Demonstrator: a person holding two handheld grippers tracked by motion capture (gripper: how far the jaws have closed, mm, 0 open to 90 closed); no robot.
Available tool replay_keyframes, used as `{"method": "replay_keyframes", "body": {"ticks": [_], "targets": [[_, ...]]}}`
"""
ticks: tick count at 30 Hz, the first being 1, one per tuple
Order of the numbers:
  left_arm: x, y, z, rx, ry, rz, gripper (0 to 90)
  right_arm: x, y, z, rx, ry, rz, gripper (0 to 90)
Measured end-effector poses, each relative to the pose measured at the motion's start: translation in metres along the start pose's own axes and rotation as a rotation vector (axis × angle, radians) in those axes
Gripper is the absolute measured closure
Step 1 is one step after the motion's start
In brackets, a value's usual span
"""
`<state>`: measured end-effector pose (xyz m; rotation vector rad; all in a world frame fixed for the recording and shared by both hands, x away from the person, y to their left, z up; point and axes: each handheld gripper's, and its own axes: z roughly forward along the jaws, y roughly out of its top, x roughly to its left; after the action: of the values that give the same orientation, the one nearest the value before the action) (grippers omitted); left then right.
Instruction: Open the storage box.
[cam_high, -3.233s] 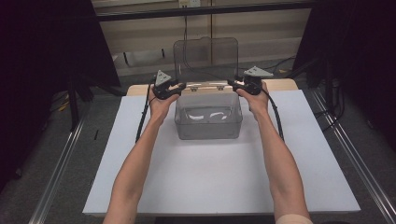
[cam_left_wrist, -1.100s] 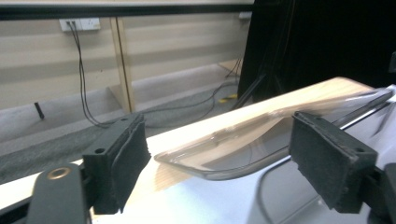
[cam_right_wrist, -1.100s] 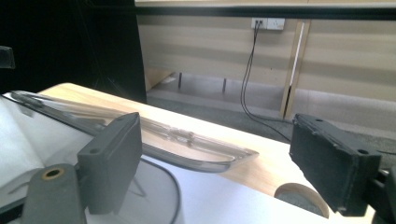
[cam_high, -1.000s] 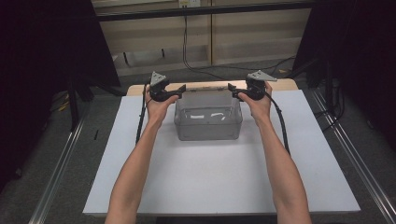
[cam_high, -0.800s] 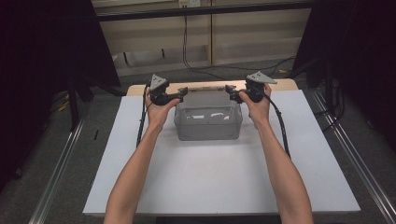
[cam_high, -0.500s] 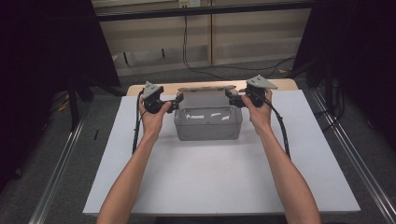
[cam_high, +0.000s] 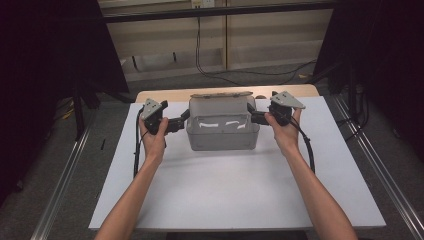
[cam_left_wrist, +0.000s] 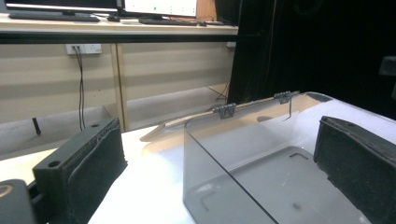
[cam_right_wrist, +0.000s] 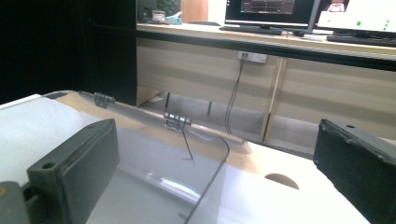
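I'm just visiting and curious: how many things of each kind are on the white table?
Clear plastic box with hinged lid: 1
Handheld black grippers, left gripper and right gripper: 2
White table: 1
Total: 4

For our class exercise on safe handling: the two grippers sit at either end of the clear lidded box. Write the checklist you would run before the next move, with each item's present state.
1. Lid lowered onto the box: ok; whether it is latched: cannot tell.
2. Left gripper open, jaws having just widened, nothing pressed between them: ok.
3. Right gripper open, jaws having just widened, box corner between its jaws but not gripped: ok.
4. Box flat on the white board: ok.
5. Cables trailing beside the forearms, away from the box: ok.
6. Contents of the box: cannot tell.
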<state>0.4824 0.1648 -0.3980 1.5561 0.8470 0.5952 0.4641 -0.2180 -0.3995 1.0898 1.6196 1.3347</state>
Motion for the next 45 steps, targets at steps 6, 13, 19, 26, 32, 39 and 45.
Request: {"method": "replay_keyframes", "body": {"ticks": [6,13,19,26,32,39,45], "targets": [[-0.012,-0.011,-0.017,-0.015,-0.009,0.01,3.7,0.001,-0.003,-0.016,-0.034,-0.01,0.019,0.0],[-0.026,-0.022,-0.042,-0.005,-0.015,0.043,3.7,0.005,-0.007,-0.041,-0.048,-0.024,0.019,0.0],[-0.027,-0.033,-0.072,-0.005,0.037,0.03,3.7,0.009,-0.015,-0.067,-0.047,-0.046,-0.009,0.0],[-0.026,-0.048,-0.11,0.008,0.098,0.017,2.6,0.012,-0.031,-0.106,-0.052,-0.061,0.003,0.0],[-0.028,-0.06,-0.137,0.013,0.101,-0.018,2.2,0.011,-0.051,-0.138,-0.05,-0.088,0.044,0.0],[-0.038,-0.07,-0.16,0.011,0.085,-0.022,2.7,0.01,-0.065,-0.175,-0.034,-0.126,0.032,0.0],[-0.042,-0.073,-0.17,0.011,0.101,-0.013,2.7,0.008,-0.071,-0.198,-0.023,-0.148,0.032,0.0]]}}
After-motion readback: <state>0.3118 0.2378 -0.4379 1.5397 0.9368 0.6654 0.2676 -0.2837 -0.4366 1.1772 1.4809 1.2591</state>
